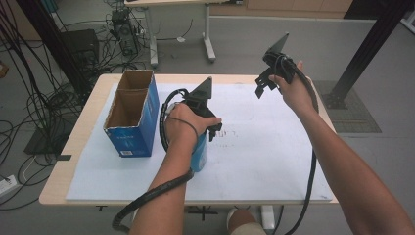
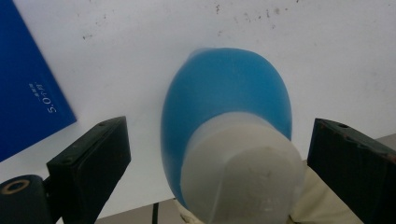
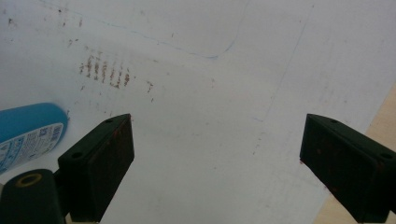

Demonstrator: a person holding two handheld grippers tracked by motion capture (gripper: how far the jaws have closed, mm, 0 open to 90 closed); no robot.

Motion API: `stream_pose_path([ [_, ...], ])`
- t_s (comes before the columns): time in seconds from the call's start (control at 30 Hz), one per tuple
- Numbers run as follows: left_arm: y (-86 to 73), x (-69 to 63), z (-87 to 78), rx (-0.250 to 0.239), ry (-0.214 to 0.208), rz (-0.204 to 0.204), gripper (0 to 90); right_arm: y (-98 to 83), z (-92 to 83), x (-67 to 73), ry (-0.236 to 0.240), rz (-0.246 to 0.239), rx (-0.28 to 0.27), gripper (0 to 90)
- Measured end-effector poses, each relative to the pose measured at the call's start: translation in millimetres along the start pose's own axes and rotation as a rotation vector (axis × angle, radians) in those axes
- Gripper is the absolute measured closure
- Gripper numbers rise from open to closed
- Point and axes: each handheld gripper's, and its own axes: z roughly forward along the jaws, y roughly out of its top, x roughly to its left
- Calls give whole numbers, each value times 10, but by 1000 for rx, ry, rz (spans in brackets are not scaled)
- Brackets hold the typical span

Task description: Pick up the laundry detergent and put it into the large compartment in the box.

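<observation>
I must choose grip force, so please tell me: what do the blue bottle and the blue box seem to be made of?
Blue bottle: probably plastic, smooth and semi-matte, with a whitish translucent cap and a soft sheen. Blue box: cardboard, since its open top shows a raw brown inside, while its printed blue outside looks slightly glossy.

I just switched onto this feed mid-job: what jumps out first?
The blue plastic bottle with a white cap lies between the open jaws of the left gripper, near the middle of the white sheet. At the sheet's left stands an open blue cardboard box. The right gripper hangs open in the air above the sheet's far right part, holding nothing.
</observation>
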Motion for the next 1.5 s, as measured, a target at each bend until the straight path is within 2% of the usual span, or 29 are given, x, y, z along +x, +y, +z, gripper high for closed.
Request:
stream_pose_path([
  [0.43,18,-50,79,2,2,6,65,-6,-5,-7,0,0,-4,96],
  [0.7,37,-118,111,3,24,15,65,-29,-7,-47,6,4,-7,95],
  [1.5,23,-117,116,-16,33,9,66,-16,17,-83,9,12,-4,94],
])
